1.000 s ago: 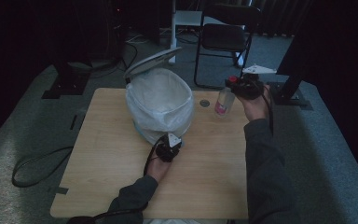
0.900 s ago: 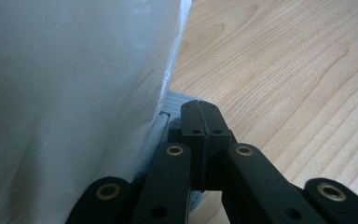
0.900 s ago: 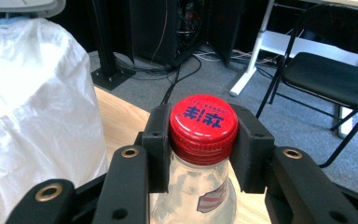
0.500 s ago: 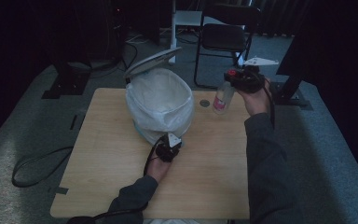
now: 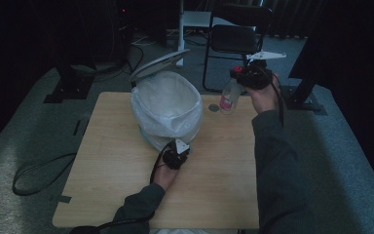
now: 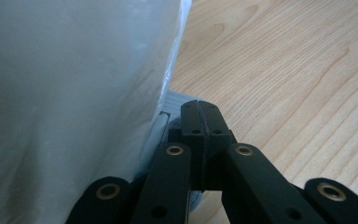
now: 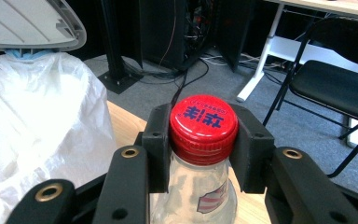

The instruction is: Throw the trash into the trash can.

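The left gripper sits nearest the person, jaws pressed together on nothing, their tips resting against the foot of the bin where the white liner bag hangs down over its grey base. It looks placed to steady the bin rather than to carry anything.

Farther out, at the far right of the table, the right gripper is clamped on the neck of a clear plastic bottle, its pads on either side of the red cap. The bottle hangs upright, long axis vertical, label end down, and seems clear of the wood.

The move probably turns on this: the bin's open mouth lies to the left of the bottle and a little nearer the person, with the raised lid standing at the bin's far edge. The right hand is the one placed to carry the bottle across and over the near rim. A small dark disc lies on the table between bin and bottle.
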`<state>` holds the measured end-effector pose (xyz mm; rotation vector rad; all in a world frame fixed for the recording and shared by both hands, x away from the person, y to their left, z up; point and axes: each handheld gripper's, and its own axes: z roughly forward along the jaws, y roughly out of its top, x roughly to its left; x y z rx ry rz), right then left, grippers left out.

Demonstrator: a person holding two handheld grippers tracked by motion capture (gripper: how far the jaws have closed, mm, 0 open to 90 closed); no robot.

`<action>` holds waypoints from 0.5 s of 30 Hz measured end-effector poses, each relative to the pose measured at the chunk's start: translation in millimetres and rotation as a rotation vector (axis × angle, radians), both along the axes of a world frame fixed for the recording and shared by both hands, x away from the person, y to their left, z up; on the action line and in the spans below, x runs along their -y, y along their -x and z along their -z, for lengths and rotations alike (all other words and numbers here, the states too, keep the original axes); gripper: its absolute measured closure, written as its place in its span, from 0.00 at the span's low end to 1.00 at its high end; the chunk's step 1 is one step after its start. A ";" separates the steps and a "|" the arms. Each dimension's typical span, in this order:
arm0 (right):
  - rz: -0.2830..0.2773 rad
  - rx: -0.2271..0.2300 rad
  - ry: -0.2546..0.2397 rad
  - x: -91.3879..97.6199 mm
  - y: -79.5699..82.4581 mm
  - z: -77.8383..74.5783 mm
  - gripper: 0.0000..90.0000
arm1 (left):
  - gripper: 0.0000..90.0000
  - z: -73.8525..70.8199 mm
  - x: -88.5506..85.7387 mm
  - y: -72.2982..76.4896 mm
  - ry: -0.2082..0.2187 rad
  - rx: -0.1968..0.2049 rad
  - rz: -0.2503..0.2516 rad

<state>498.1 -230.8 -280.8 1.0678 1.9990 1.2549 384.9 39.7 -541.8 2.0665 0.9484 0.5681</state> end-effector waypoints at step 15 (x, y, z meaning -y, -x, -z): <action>0.005 -0.004 0.013 -6.5 -7.3 -33.7 0.69 | 1.00 0.1 0.3 0.1 0.006 -0.001 -0.001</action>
